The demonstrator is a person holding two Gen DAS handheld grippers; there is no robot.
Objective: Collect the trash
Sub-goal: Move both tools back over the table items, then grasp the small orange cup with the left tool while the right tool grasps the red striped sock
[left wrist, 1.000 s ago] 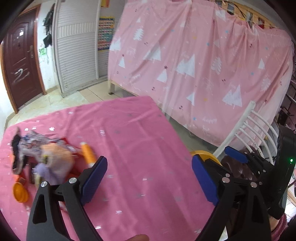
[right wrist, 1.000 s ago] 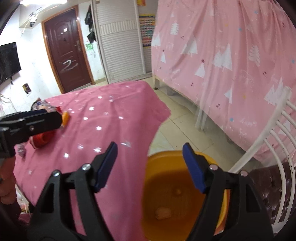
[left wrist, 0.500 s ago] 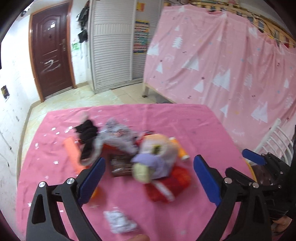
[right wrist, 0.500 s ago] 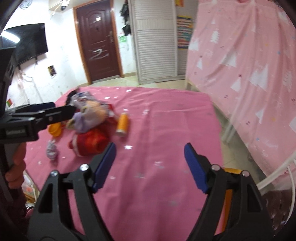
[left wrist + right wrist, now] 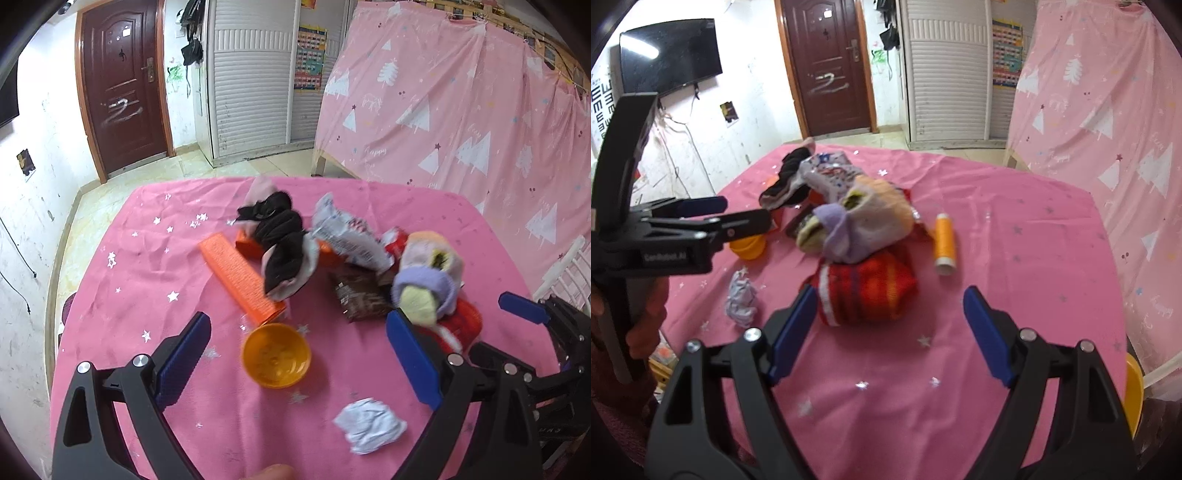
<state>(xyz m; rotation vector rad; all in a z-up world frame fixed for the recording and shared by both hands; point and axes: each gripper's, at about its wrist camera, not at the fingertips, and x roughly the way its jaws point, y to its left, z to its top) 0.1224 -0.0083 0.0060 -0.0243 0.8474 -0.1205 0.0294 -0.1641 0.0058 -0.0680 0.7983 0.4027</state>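
- Left gripper (image 5: pixel 295 362): jaws wide apart, nothing clamped. The orange plastic cup (image 5: pixel 275 355) lies on its side between the blue pads, touching neither.
- Right gripper (image 5: pixel 888 332): jaws wide apart after opening further; no pad contact. The red striped sock (image 5: pixel 866 291) sits just beyond the fingertips, at 12 o'clock.
- Crumpled white paper (image 5: pixel 369 428): on the pink tablecloth (image 5: pixel 147 266), at 4 o'clock from the cup, near the left gripper's right finger.
- Clutter pile, 12 to 2 o'clock from the cup: flat orange box (image 5: pixel 242 277), black sock (image 5: pixel 280 251), white printed wrapper (image 5: pixel 347 236), brown wrapper (image 5: pixel 360 295), pale sock bundle (image 5: pixel 428 280).
- Orange thread spool (image 5: pixel 944 240): lies apart, at 3 o'clock from the sock bundle in the right wrist view.
- Yellow bin (image 5: pixel 1134 391): only its rim shows, at the table's right edge.
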